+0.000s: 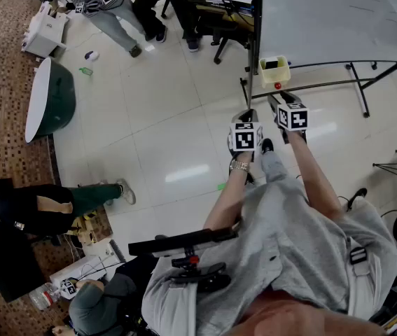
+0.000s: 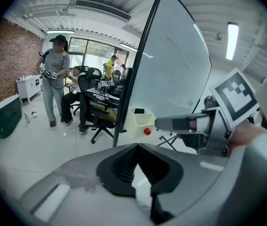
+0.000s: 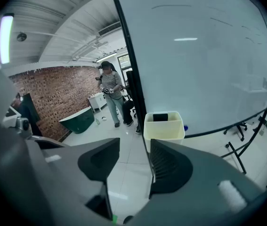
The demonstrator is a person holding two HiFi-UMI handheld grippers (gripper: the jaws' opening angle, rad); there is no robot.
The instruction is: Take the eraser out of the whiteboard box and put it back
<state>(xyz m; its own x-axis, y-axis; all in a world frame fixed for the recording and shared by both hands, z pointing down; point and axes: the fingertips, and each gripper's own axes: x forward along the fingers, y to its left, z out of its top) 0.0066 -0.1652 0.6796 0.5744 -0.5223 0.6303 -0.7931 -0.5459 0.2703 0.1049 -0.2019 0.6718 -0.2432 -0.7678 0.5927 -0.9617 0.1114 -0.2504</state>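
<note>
Right gripper [image 3: 135,146]: jaws partly apart, nothing between them, lined up on the pale yellow plastic whiteboard box [image 3: 164,130]. The black block eraser [image 3: 160,117] sits inside the box against its back wall, top showing near the rim, untouched. The box hangs at the lower corner of the big white whiteboard [image 3: 204,55] with its top open, so I read the way in as from above, hence the open jaws. Not there yet: the box is well ahead of the tips. Left gripper [image 2: 137,148]: jaws closed together, empty, parked just beside the right one. My guess is one tool is enough here. Both arms reach forward from the body, grippers tilted down toward the box, the right slightly ahead.
</note>
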